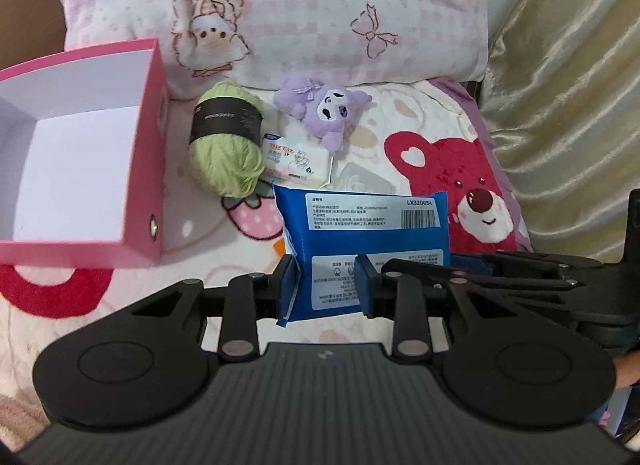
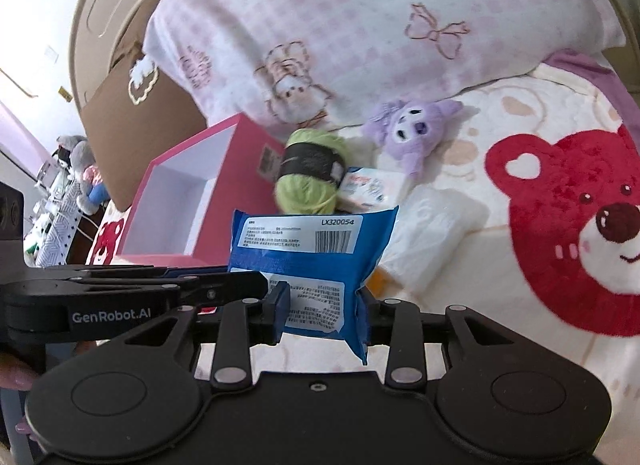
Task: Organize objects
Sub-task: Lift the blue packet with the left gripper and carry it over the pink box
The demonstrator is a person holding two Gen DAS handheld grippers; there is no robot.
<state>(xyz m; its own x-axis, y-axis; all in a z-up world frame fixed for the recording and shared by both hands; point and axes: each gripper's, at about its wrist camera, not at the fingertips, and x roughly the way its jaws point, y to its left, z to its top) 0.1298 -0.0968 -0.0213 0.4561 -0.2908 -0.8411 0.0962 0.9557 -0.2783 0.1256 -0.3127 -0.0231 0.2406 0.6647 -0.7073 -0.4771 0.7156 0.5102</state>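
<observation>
We have both tongs, left [image 1: 328,283] and right [image 2: 322,307], clamped on the blue pack [image 1: 362,225]; next: carry it left into the pink box [image 1: 152,169].

Both views look steeply down along their own fingers, close over a bed. The left wrist camera faces the pillow [image 1: 280,13] squarely; the right wrist camera sits just beside it, rolled (the room's wall tilts at left). Both share the blue packet [image 1: 362,225], pink box [image 2: 188,201], green yarn [image 1: 226,145] and purple plush [image 2: 416,129].
</observation>
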